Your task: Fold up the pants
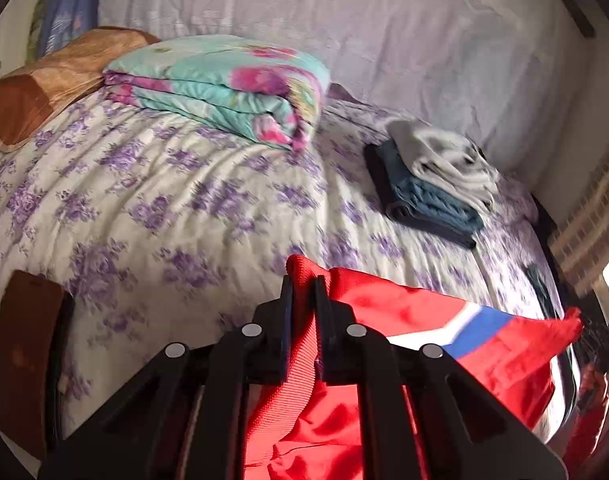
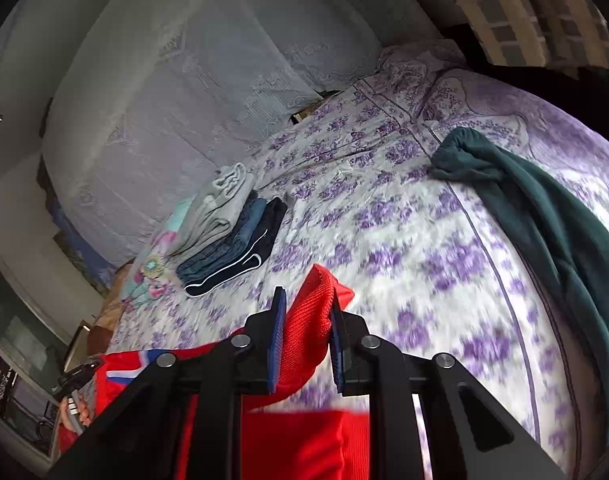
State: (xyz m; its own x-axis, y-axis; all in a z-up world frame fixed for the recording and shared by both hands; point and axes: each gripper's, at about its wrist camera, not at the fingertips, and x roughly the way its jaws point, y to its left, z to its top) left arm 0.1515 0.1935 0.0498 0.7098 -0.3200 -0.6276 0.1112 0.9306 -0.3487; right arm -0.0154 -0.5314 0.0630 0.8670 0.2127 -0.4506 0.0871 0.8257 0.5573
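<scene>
Red pants (image 1: pixel 404 312) with a white and blue stripe hang stretched above the bed's purple-flowered sheet (image 1: pixel 164 200). My left gripper (image 1: pixel 304 284) is shut on a ribbed red edge of them, the cloth pinched between its black fingers. In the right wrist view my right gripper (image 2: pixel 307 300) has a red knit end of the pants (image 2: pixel 296 440) clamped between its blue pads. The pants span from one gripper to the other. The left gripper (image 2: pixel 76 376), with a hand under it, shows at the far left of the right wrist view.
A stack of folded clothes (image 1: pixel 432 184) (image 2: pixel 228 232) lies toward the back of the bed. A folded floral quilt (image 1: pixel 224 84) and a brown pillow (image 1: pixel 44 80) sit at the left. A dark green garment (image 2: pixel 544 216) lies spread at the right. A headboard draped in pale cloth (image 1: pixel 384 20) stands behind.
</scene>
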